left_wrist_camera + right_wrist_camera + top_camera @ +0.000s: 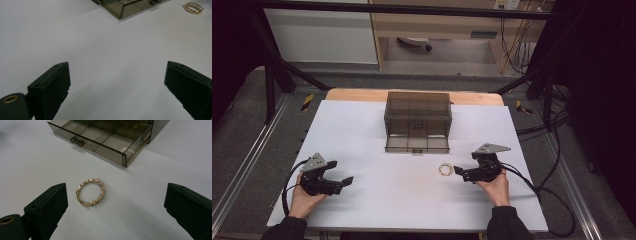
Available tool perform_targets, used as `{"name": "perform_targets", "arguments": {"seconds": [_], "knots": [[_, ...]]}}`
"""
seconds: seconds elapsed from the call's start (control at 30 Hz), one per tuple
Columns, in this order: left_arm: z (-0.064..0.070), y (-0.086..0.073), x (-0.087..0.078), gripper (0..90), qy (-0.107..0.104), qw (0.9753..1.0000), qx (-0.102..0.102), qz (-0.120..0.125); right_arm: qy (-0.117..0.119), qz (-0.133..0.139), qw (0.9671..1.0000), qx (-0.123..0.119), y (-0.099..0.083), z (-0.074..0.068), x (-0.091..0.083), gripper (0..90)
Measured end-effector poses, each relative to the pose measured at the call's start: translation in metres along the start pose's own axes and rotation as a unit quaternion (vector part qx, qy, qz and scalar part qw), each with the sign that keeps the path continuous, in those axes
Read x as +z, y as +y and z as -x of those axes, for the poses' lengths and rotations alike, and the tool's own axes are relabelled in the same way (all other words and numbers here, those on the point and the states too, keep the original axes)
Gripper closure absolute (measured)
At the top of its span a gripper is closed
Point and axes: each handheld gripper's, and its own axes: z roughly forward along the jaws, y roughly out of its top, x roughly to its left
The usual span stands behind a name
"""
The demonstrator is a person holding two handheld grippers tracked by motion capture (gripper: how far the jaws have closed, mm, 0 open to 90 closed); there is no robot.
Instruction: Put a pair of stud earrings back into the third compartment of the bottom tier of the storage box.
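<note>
White bench (377, 200) — I count one smoked drawer box (417, 114), drawer out, one gold bracelet (91, 192). Bracelet lies flat just ahead of my right claw (116, 202), nearer one jaw; both claws gape — left claw (117, 85) well apart.

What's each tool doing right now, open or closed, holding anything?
Left tool: open, holding nothing, over bare table.
Right tool: open, holding nothing; the gold bracelet lies on the table just ahead, between its jaws, untouched.

Both grippers, left (346, 181) and right (458, 171), are black with broad flat jaws, a grey three-cornered plate on top and trailing black cables; the sleeves (287, 229) are dark.
</note>
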Motion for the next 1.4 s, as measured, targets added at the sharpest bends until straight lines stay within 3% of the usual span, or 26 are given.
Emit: {"name": "perform_targets", "arguments": {"seconds": [0.1, 0.3, 0.37, 0.53, 0.7, 0.73, 0.9, 1.27, 1.4], "knots": [[0.0, 0.0, 0.0, 6.3, 0.001, 1.0, 0.001, 0.0, 0.002, 0.002, 1.0, -0.002, 0.002, -0.002, 0.004, 9.7], [-0.001, 0.0, 0.0, 6.6, 0.001, 1.0, 0.0, -0.001, 0.009, -0.016, 0.9998, -0.002, 0.008, -0.008, 0.018, 23.6], [0.0, 0.0, 0.0, 6.6, 0.002, 1.0, 0.002, -0.002, 0.003, -0.023, 0.9997, 0.009, 0.008, -0.007, 0.021, 28.7], [-0.001, -0.001, 0.0, 6.7, 0.002, 1.0, 0.001, -0.002, 0.0, -0.028, 0.9996, 0.004, 0.004, -0.008, 0.028, 40.8], [0.0, -0.001, 0.001, 6.8, 0.001, 1.0, 0.001, -0.002, 0.0, -0.034, 0.9994, 0.007, 0.001, -0.009, 0.033, 47.4], [0.0, -0.001, 0.001, 6.8, 0.001, 1.0, 0.001, -0.003, 0.0, -0.038, 0.9993, 0.006, 0.001, -0.01, 0.034, 52.9], [0.001, -0.001, 0.001, 6.9, -0.001, 1.0, 0.001, -0.001, 0.0, -0.042, 0.9991, 0.005, -0.001, -0.011, 0.036, 63.4], [0.001, -0.001, 0.001, 7.1, -0.002, 1.0, 0.002, -0.003, 0.006, -0.054, 0.9985, 0.014, -0.003, -0.011, 0.043, 80.5], [0.0, -0.001, 0.001, 7.1, -0.001, 1.0, 0.001, -0.002, 0.005, -0.053, 0.9985, 0.014, -0.003, -0.011, 0.043, 82.5]]}}
